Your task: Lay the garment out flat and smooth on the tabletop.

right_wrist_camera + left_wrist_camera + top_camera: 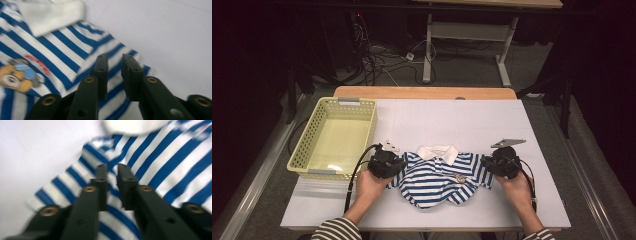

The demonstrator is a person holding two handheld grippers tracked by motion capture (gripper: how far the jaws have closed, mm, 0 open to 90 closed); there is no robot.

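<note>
Sitting beside the shirt (438, 175), basket (310, 145) holds nothing.

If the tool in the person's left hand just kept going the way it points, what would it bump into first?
Most likely the striped polo shirt: the left tool points at its sleeve, jaws slightly apart. How near it sits is hard to judge.

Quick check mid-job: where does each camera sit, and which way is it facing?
High view: above the person's side, facing forward and down on the table; forearms, left gripper and right gripper show.
Left gripper view: on the left gripper, facing a sleeve of the shirt along its jaws.
Right gripper view: on the right gripper, over the other sleeve.
All three share the shirt.
</note>
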